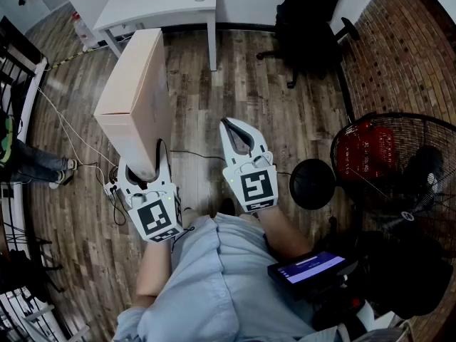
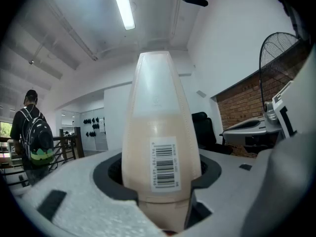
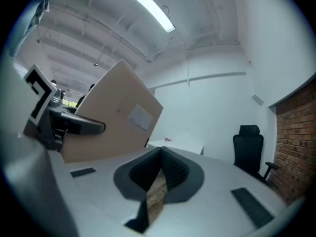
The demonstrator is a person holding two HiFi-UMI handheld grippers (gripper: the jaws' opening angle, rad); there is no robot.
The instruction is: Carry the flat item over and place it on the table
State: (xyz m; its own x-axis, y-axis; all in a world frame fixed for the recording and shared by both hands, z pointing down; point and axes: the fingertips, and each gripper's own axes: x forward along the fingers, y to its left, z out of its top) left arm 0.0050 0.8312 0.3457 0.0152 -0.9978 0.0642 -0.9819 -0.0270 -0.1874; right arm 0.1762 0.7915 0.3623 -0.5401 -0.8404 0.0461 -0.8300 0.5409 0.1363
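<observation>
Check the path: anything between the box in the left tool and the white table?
Nothing visible. Bare wood floor runs from the box to the table. The chair stands right of the table, off the line. A thin cable lies on the floor at the box's near end.

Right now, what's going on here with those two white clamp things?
A person holds a gripper in each hand. The left gripper is clamped on the edge of a flat beige box, held up above the wooden floor. The right gripper is shut and empty beside it. The white table stands ahead; the box has not reached it yet.
</observation>
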